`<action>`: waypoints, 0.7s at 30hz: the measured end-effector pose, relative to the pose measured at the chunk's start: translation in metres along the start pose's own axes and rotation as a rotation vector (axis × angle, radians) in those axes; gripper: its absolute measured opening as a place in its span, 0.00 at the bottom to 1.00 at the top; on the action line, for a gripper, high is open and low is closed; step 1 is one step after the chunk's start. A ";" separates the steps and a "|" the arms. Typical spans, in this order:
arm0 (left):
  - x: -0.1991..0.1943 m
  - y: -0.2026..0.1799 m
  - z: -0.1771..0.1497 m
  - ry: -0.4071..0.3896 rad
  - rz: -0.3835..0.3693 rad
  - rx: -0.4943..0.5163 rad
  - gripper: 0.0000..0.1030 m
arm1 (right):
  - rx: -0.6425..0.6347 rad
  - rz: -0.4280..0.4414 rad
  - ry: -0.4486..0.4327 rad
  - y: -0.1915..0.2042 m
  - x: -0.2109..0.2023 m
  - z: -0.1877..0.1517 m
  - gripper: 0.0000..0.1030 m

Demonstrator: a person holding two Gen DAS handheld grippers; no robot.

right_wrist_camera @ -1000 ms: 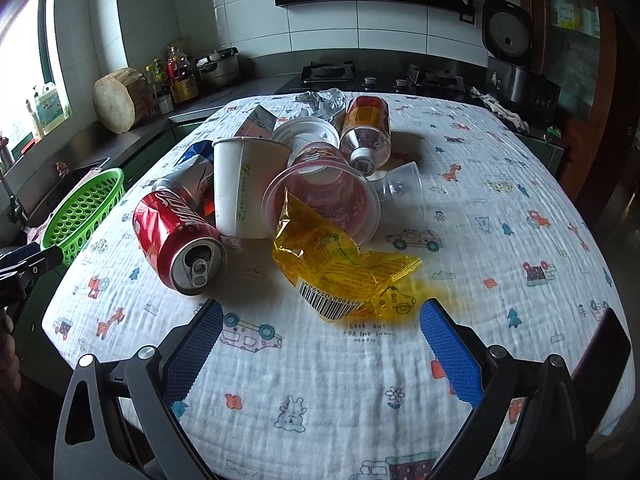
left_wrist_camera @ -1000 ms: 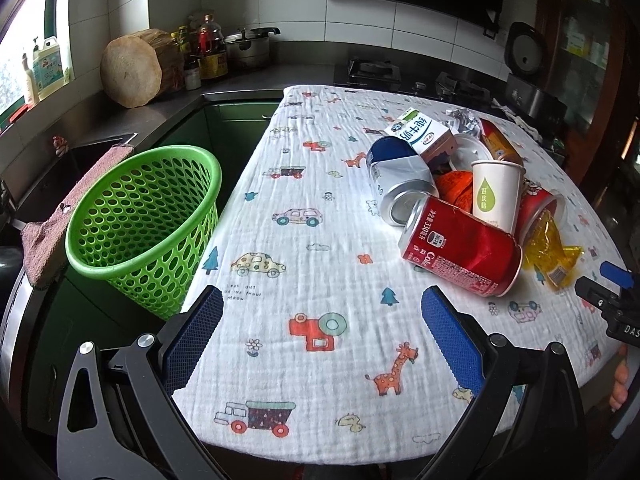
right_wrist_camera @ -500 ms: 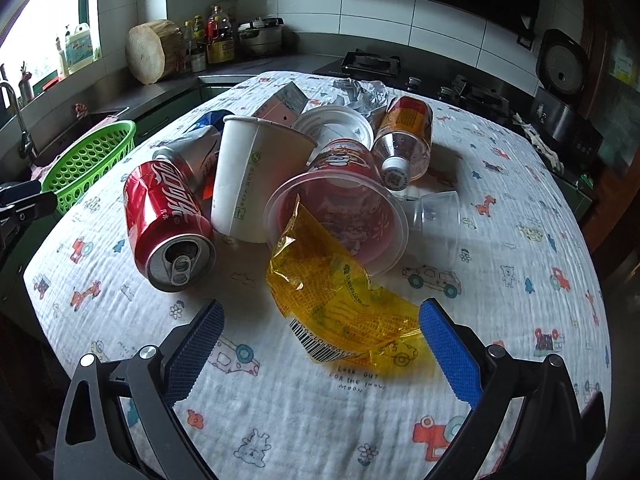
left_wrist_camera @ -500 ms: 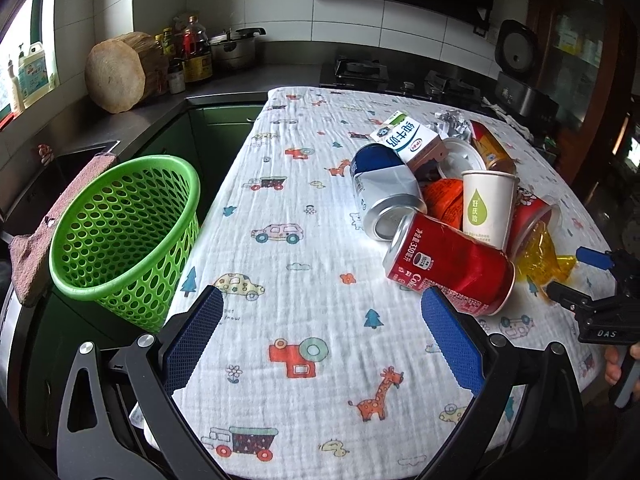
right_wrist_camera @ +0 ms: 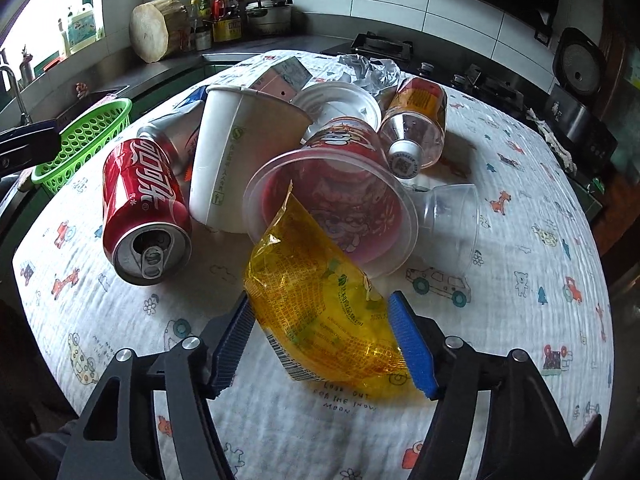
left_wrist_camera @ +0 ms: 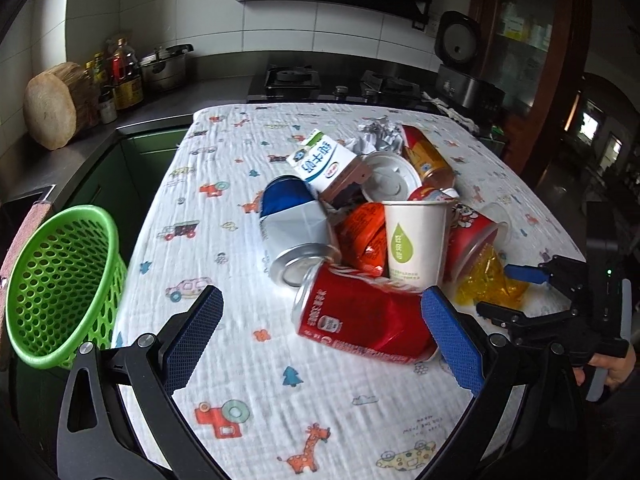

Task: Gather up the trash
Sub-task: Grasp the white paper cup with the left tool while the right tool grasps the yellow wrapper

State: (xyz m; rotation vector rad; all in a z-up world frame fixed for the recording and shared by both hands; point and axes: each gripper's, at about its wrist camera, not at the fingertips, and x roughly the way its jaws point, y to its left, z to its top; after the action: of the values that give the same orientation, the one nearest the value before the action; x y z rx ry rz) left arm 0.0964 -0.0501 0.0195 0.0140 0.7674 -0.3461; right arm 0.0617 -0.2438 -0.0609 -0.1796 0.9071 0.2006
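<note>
At the lower centre of the right wrist view, the right hand-held gripper (right_wrist_camera: pixel 322 334), its jaws just closing, brackets the crinkled yellow plastic wrapper (right_wrist_camera: pixel 320 312) on the desk (right_wrist_camera: pixel 520 248), long axis slanting toward upper left, pads seemingly touching.

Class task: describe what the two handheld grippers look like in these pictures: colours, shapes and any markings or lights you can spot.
Both are black, angular linkage frames with silver pivot bolts. Each finger carries a flat blue pad with a fine gridded texture. The left gripper and the right gripper look alike from their own cameras. From the left camera, the right gripper shows a blocky black body with a small green light, and a hand on its grip.
</note>
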 end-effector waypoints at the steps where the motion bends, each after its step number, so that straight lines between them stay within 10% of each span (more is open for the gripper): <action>1: 0.005 -0.004 0.003 0.005 -0.019 0.009 0.95 | -0.001 0.001 0.002 0.000 0.000 0.000 0.58; 21: 0.089 -0.050 0.036 0.122 -0.235 0.087 0.78 | 0.064 0.070 -0.020 -0.003 -0.027 -0.010 0.46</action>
State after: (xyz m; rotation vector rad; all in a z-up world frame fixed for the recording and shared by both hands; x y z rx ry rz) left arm 0.1652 -0.1290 -0.0095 0.0268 0.8771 -0.6059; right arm 0.0386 -0.2516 -0.0448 -0.0864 0.8998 0.2373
